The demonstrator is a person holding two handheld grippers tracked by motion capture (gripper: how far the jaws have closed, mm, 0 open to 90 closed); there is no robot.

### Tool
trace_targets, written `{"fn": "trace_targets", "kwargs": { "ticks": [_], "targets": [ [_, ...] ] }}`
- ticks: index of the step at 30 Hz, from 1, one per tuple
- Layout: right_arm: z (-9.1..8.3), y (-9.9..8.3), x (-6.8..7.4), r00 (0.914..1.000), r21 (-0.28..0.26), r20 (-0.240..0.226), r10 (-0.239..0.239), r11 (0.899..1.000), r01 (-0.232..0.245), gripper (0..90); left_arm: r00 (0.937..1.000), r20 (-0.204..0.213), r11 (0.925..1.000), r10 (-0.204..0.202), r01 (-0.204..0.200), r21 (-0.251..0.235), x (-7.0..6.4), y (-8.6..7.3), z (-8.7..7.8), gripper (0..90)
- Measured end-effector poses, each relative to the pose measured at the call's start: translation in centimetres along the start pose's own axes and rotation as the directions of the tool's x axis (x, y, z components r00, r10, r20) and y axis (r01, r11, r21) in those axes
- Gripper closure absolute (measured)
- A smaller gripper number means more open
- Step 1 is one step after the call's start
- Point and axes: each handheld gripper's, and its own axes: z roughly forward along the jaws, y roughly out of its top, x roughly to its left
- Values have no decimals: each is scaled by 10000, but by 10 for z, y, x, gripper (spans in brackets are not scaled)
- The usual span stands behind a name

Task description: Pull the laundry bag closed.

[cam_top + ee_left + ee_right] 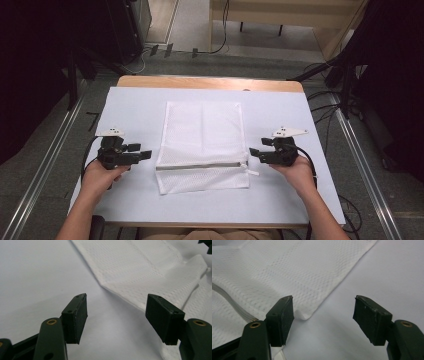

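A white mesh laundry bag (202, 145) lies flat in the middle of the table, its grey zipper (200, 166) running across near the front end. My left gripper (145, 151) rests on the table just left of the bag, open and empty; the left gripper view has the bag's (150, 272) edge beyond its jaws. My right gripper (255, 152) sits just right of the bag by the zipper's end, also open. Between and beyond its jaws lie the bag's (287, 272) corner and a stretch of zipper tape (229, 303).
The table (280, 115) is covered in a pale sheet, with a wooden strip (210, 83) at the far edge. Cables (325, 100) and dark stands (345, 80) crowd the floor around it. Bare surface lies on both sides of the bag.
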Motion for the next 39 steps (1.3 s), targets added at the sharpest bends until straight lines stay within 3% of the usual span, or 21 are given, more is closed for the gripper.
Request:
{"fn": "trace_targets", "kwargs": {
  "ticks": [5,13,17,23,35,39],
  "targets": [
    [-2,-2,-8,9993,-82,364,127,9999,-125,319,9986,-377,9993,-361,359,-42,9,-2,-3,343],
    [-8,-7,-23,9929,-220,1161,248,9995,-224,283,9960,-764,9988,-472,463,-142,15,-3,-6,339],
    [-8,-9,-27,9886,-172,1505,65,9998,-40,263,9939,-965,9984,-541,524,-202,18,-4,-7,324],
    [-7,-10,-28,9885,-16,1511,89,10000,-88,259,9911,-1234,9987,-506,491,-151,19,-5,-7,315],
    [-4,-11,-27,9907,265,1354,98,9996,-135,251,9903,-1339,9993,-360,365,18,20,-6,-3,296],
    [-3,-12,-28,9910,349,1337,86,9993,-133,251,9887,-1417,9988,-479,489,31,20,-6,-1,271]
  ]
}}
